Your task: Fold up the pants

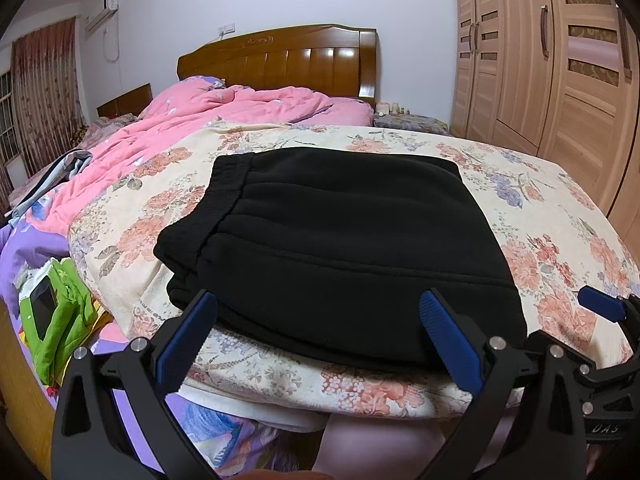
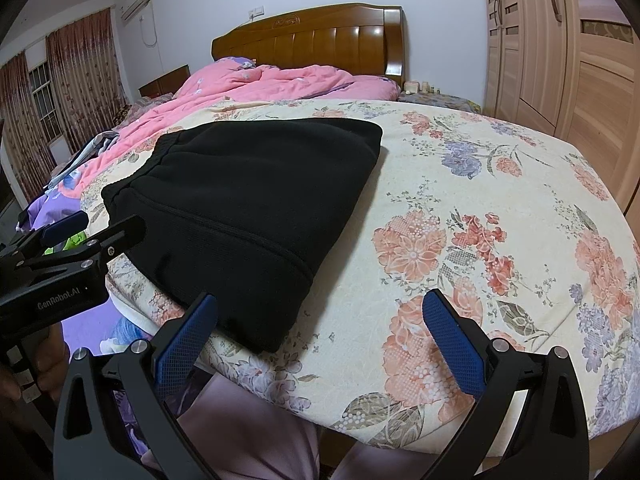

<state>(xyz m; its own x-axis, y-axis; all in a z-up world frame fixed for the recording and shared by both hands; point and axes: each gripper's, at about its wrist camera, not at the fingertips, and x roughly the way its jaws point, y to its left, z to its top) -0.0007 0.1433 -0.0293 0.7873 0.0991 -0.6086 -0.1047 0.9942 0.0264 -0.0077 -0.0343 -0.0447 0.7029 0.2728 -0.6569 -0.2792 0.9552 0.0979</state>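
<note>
Black pants, already a compact folded stack near the bed's near edge on the floral blanket: thick fleece-like knit, soft and limp with some bulk, likely light, non-slip, nothing fragile; elastic gathered waistband at left, so best taken by pinching all layers at a folded edge or near corner, not the loose top ply. Left gripper spread wide over the near hem, empty; right gripper likewise wide and empty, over the right near corner and bare blanket. Beyond: rumpled pink quilt, glossy wooden headboard, pale wardrobe at right.
</note>
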